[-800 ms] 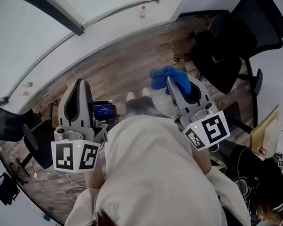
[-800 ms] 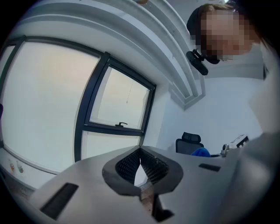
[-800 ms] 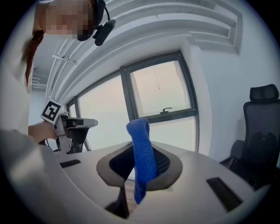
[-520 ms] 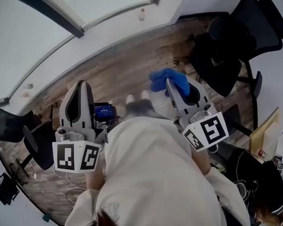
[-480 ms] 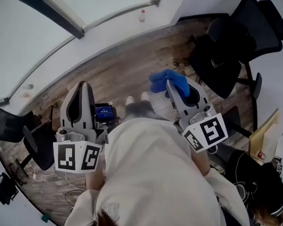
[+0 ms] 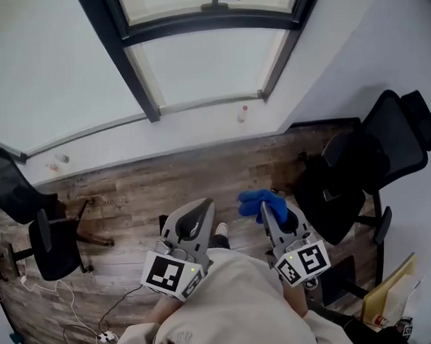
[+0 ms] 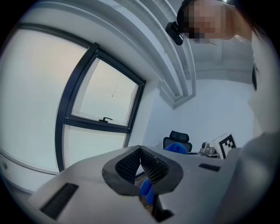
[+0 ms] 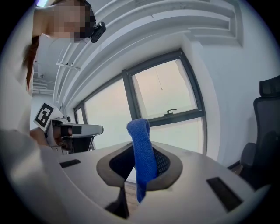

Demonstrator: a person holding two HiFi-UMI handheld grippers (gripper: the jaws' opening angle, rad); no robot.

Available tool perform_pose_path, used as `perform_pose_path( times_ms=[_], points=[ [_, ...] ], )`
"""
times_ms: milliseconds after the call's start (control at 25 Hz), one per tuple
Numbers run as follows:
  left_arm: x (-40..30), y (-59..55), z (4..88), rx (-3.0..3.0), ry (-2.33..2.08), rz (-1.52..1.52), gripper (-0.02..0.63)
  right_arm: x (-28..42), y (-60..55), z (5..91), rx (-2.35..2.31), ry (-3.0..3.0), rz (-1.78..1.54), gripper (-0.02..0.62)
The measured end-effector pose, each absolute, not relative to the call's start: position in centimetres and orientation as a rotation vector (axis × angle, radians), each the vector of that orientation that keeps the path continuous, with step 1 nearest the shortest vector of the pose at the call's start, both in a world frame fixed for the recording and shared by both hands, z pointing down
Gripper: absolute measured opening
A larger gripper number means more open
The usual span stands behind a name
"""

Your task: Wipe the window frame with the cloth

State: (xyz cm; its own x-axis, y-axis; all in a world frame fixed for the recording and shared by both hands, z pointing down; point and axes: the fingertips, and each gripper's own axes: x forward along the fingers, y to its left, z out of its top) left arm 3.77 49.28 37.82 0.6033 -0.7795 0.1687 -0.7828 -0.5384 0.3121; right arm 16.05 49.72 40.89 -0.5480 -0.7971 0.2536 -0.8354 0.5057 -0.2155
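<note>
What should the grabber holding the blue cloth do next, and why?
Probably move the right gripper up and forward toward the dark window frame. It is shut on the blue cloth, which sticks up between its jaws, but the cloth is apart from the frame, so no wiping can start yet.
</note>
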Motion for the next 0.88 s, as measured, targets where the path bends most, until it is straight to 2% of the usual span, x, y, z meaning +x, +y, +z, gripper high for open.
perform_pose_path(
  times_ms=[280,640,880],
  points=[
    [1.1,45.7,38.1,2.442,-1.322,-0.009,0.009,13.3,45.9,41.7,1.337,-2.639,0.488,0.058],
    [-11.8,37.0,35.3,2.441,-1.478,-0.026,0.009,5.0,37.7,39.1,1.394,-2.667,0.428,0.058],
    [-18.3,32.5,36.6,2.392,-1.549,0.012,0.009,1.1,34.7,40.2,1.400,-2.633,0.462,0.058]
  ],
)
